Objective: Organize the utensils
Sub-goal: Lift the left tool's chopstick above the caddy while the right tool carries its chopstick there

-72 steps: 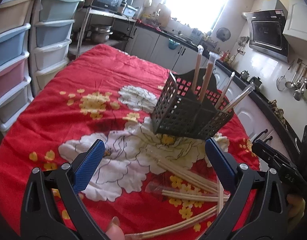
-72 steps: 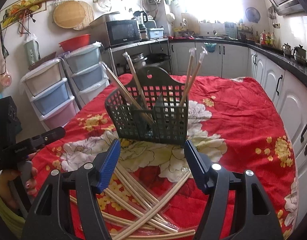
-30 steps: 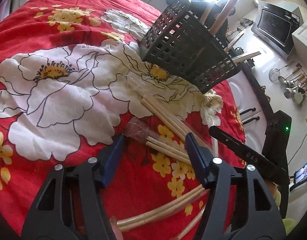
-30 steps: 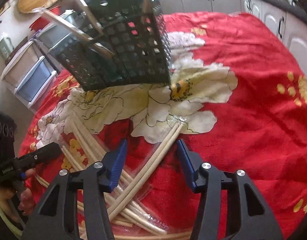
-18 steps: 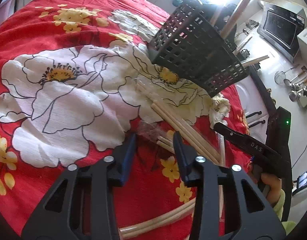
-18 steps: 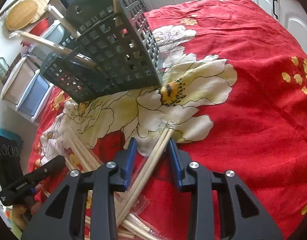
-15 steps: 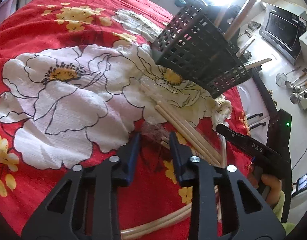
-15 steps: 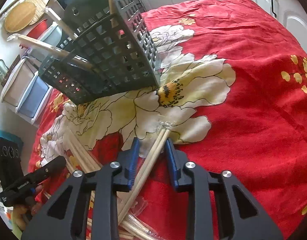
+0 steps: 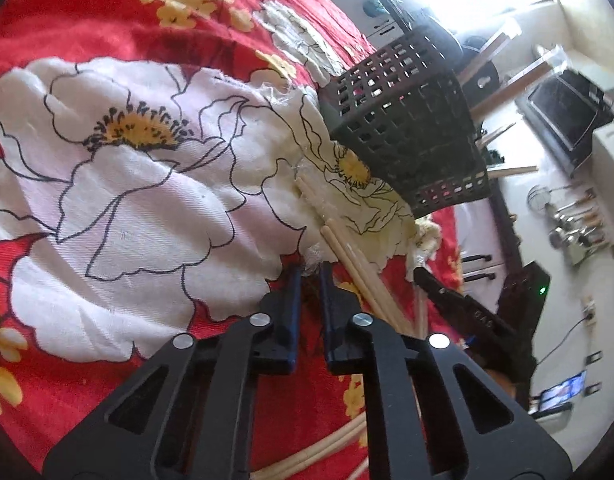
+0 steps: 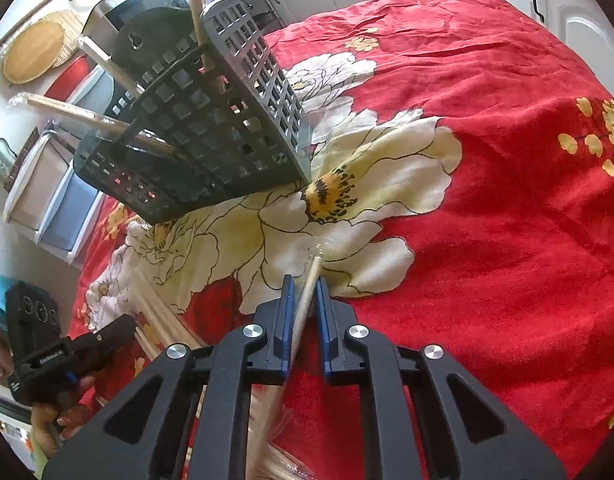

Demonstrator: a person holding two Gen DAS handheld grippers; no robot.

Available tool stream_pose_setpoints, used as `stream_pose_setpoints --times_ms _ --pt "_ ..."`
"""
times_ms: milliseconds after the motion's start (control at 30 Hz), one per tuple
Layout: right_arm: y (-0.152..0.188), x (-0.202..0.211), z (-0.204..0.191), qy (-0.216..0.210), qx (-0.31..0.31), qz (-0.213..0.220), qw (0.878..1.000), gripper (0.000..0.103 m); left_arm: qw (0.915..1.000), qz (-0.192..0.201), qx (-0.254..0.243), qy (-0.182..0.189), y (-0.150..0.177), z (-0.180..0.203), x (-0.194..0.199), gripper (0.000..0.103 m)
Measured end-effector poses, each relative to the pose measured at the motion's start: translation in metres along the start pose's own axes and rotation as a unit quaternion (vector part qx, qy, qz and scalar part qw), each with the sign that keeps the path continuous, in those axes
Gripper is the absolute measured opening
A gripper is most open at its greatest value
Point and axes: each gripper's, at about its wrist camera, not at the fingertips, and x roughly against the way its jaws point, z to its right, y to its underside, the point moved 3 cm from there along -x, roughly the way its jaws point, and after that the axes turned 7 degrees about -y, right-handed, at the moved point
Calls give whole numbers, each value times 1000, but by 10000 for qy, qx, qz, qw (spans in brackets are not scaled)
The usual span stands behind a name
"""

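Observation:
A dark lattice utensil basket (image 9: 407,128) (image 10: 211,128) stands on the red floral cloth and holds several wrapped chopsticks that lean out. More pale chopsticks (image 9: 359,264) in clear wrappers lie loose on the cloth in front of it. My left gripper (image 9: 309,270) is shut, its tips pinching the crinkled end of a clear wrapper (image 9: 315,254). The jaws of my right gripper (image 10: 305,280) are closing on one wrapped chopstick pair (image 10: 311,276) that lies lengthwise between the blue pads. Each gripper shows in the other's view: the right gripper body (image 9: 459,308) and the left gripper body (image 10: 91,344).
The red cloth (image 9: 107,200) covers the whole table. Stacked plastic drawers (image 10: 47,200) stand beyond its left edge, and white kitchen cabinets (image 10: 567,20) run along the far side. A hand (image 10: 51,420) holds the other gripper at the lower left.
Both grippers came down close to the cloth and their jaws narrowed from wide open. The left now pinches the wrapper end and the right encloses a chopstick pair.

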Motion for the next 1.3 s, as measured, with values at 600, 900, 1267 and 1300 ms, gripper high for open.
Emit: stream_pose_setpoints --times_ms 600,900,1267,1300 --pt "-15 54 -42 -350 526 731 9953 6 9902 1140 -760 278 -20 52 75 0" --pt "-17 83 -78 -528 1079 1148 9861 6 9802 1569 -1163 333 -19 79 105 0" --pt "-18 116 -106 -603 1463 1711 9725 6 9681 1845 -1594 580 -18 118 130 0" --pt "-18 119 -108 -595 1499 1767 9710 6 9671 1861 -1630 601 -18 121 131 0"
